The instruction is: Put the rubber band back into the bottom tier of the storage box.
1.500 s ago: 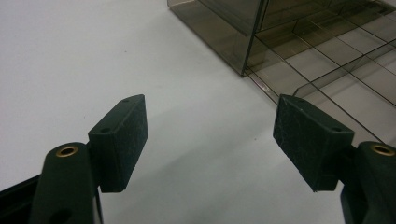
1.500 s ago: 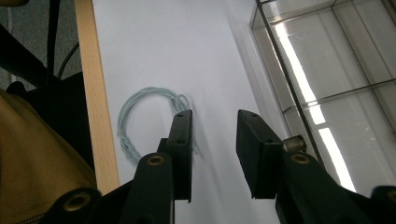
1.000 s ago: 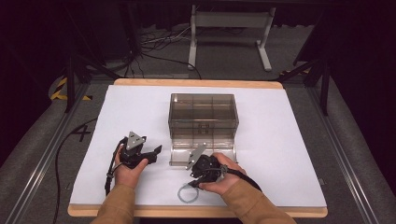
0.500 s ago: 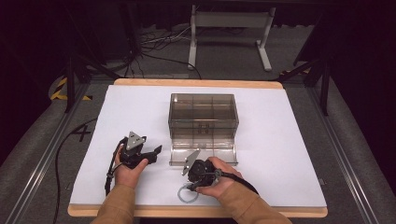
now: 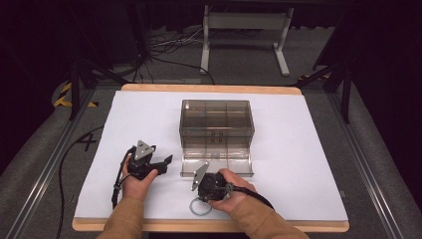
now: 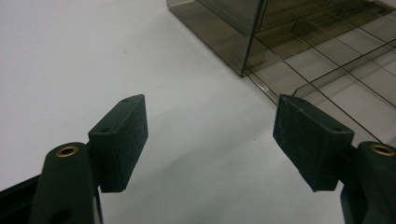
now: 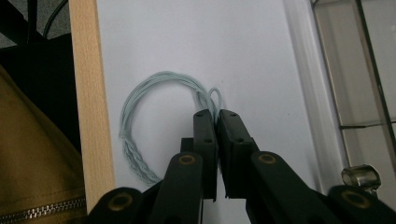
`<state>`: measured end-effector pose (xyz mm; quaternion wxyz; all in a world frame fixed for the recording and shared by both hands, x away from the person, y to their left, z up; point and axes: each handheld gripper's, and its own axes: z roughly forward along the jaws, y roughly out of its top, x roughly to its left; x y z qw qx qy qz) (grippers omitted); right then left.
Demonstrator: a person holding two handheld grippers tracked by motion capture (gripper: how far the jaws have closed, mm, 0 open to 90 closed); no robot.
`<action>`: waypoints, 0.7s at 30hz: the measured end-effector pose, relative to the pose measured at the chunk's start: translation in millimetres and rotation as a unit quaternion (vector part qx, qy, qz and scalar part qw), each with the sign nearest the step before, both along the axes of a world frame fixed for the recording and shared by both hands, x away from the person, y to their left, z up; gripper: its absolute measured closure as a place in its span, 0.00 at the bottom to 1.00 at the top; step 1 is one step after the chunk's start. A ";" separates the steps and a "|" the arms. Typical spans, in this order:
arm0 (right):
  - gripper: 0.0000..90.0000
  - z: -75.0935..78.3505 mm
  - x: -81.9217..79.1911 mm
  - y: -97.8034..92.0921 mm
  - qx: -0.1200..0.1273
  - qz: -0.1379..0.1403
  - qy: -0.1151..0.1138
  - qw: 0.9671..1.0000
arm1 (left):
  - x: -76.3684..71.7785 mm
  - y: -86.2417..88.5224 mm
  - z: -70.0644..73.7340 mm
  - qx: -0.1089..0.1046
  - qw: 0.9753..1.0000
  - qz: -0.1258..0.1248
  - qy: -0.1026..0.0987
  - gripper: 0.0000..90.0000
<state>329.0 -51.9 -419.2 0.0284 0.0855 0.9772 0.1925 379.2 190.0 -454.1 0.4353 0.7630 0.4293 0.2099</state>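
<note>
A pale blue-green cord loop [image 7: 140, 100] lies on the white table top near the wooden front edge; in the high view the cord loop [image 5: 201, 209] sits just below my right hand. My right gripper [image 7: 217, 116] is shut on the loop's far side, where a small bight of cord pokes out past the tips. In the high view the right gripper [image 5: 203, 198] points left and down at the cord. My left gripper [image 6: 210, 126] stands wide open with nothing between its pads, aimed at the box's corner. The left gripper [image 5: 161, 162] rests left of the box.
A smoky transparent compartment box [image 5: 216, 122] stands mid-table, its front panel [image 5: 216, 164] folded down toward me; its dividers [image 6: 327, 42] show in the left gripper view. The wooden front edge [image 7: 88, 93] runs close beside the cord. A tan sleeve [image 7: 32, 177] lies beyond it.
My right gripper has shifted slightly left and toward the front edge, coming down over the cord loop. The left gripper has stayed where it was.
</note>
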 end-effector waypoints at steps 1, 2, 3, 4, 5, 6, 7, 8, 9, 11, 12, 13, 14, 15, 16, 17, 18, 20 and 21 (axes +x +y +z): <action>0.96 0.0 0.5 0.1 0.001 0.003 -0.004 1.000 | 0.0 0.0 0.0 -0.001 1.000 0.000 0.000 0.30; 0.96 0.2 0.4 0.1 0.001 0.001 -0.004 1.000 | 0.0 0.1 0.1 0.000 1.000 0.000 0.000 0.30; 0.96 0.5 0.5 0.0 0.001 0.002 -0.005 1.000 | 0.1 0.2 0.1 0.000 1.000 0.000 0.000 0.30; 0.96 1.2 0.3 -0.1 0.002 0.002 -0.004 1.000 | 0.1 0.2 0.1 0.000 1.000 0.000 0.000 0.30; 0.96 2.0 0.1 -0.1 0.004 0.002 -0.003 1.000 | 0.1 0.2 0.1 0.000 1.000 -0.001 0.000 0.30; 0.96 3.3 -0.3 -0.1 0.003 0.002 -0.003 1.000 | 0.1 0.3 0.1 0.000 1.000 0.000 0.001 0.30; 0.96 4.7 -0.2 0.1 0.005 0.006 -0.004 1.000 | 0.1 0.3 0.1 0.000 1.000 0.000 0.001 0.30; 0.96 6.3 -1.7 0.4 0.002 0.003 0.003 1.000 | 0.1 0.3 0.1 0.000 1.000 0.000 0.001 0.30; 0.96 7.4 -1.2 0.8 0.003 0.009 -0.001 1.000 | 0.1 0.3 0.1 0.000 1.000 0.000 0.001 0.30; 0.96 10.8 -2.4 1.4 0.003 0.007 0.000 1.000 | 0.1 0.4 0.1 0.000 1.000 -0.001 0.001 0.30; 0.97 12.2 -1.5 1.5 0.007 0.013 -0.006 1.000 | 0.1 0.4 0.1 0.000 1.000 -0.001 0.000 0.30; 0.96 14.1 -1.4 1.4 0.008 0.013 -0.005 1.000 | 0.1 0.4 0.1 0.000 1.000 -0.001 0.000 0.30; 0.97 15.4 -1.4 1.3 0.011 0.012 -0.006 1.000 | 0.1 0.4 0.1 0.000 1.000 -0.001 0.000 0.30; 0.97 16.9 -1.4 1.1 0.012 0.010 -0.007 1.000 | 0.1 0.4 0.1 0.000 1.000 -0.001 0.000 0.30; 0.97 16.9 -1.4 1.1 0.012 0.010 -0.007 1.000 | 0.1 0.4 0.1 0.000 1.000 -0.001 0.001 0.30; 0.97 18.1 -1.0 0.7 0.012 0.011 -0.009 1.000 | 0.1 0.4 0.1 0.000 1.000 -0.001 0.001 0.30; 0.97 19.7 -0.6 0.3 0.014 0.012 -0.012 1.000 | 0.1 0.3 0.1 0.000 1.000 0.000 0.001 0.30; 0.97 22.7 -0.7 -0.6 0.017 0.009 -0.010 1.000 | 0.2 -0.1 -0.1 0.000 1.000 0.001 0.000 0.30; 0.97 24.2 0.3 -1.1 0.019 0.012 -0.014 1.000 | 0.2 -0.2 -0.2 0.000 1.000 0.001 0.000 0.30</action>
